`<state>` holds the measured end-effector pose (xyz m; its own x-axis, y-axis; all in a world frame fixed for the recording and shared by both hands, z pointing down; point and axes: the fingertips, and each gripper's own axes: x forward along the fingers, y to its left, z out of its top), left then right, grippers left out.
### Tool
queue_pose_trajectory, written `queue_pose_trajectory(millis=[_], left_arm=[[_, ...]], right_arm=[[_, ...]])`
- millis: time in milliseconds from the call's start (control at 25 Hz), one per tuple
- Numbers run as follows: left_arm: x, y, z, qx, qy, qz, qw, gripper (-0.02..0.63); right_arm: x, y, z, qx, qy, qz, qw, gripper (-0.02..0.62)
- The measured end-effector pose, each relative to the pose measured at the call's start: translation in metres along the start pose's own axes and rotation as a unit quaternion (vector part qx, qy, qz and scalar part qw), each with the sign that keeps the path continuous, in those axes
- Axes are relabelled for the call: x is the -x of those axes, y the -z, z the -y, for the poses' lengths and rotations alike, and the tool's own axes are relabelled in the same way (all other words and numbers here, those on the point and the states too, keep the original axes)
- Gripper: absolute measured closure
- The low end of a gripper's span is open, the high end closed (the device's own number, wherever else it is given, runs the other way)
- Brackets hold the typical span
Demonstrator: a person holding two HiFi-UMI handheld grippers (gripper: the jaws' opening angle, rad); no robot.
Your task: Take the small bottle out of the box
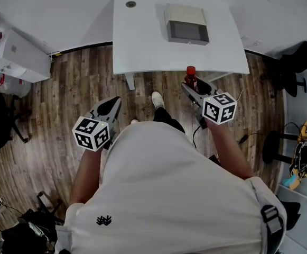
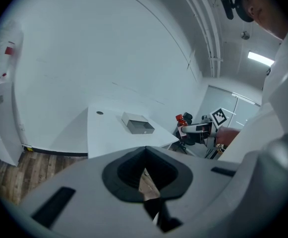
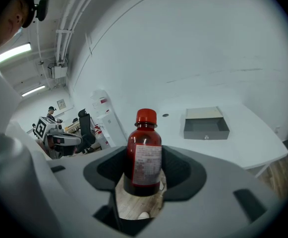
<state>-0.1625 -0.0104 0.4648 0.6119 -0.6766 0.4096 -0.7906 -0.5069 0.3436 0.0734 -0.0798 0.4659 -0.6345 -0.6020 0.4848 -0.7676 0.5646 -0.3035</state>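
a: where's the small bottle (image 3: 144, 152)?
b: upright between the jaws of the right gripper (image 1: 194, 90). they're clamped on its dark red body, just off the near edge of the white table (image 1: 142, 46), above the wooden floor (image 1: 79, 89).
a: and the box (image 1: 185, 29)?
b: open, on the table's far side, well apart from the bottle.
a: left gripper (image 1: 112, 105)?
b: jaws together on nothing, also off the table's near edge, left of the bottle.

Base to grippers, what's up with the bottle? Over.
Right gripper shut on small bottle, clear of box. Left gripper shut, empty. Nothing in the way.
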Motion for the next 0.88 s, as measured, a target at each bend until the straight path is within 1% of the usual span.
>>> queue_pose_trajectory(millis=[480, 880], left_arm=[[0.011, 0.000, -0.012, 0.009, -0.014, -0.004, 0.9998, 0.600], [-0.005, -0.009, -0.017, 0.012, -0.015, -0.010, 0.9998, 0.600]], right_arm=[[-0.011, -0.014, 0.002, 0.008, 0.001, -0.001, 1.000, 0.371], [-0.022, -0.026, 0.022, 0.004, 0.005, 0.002, 1.000, 0.371]])
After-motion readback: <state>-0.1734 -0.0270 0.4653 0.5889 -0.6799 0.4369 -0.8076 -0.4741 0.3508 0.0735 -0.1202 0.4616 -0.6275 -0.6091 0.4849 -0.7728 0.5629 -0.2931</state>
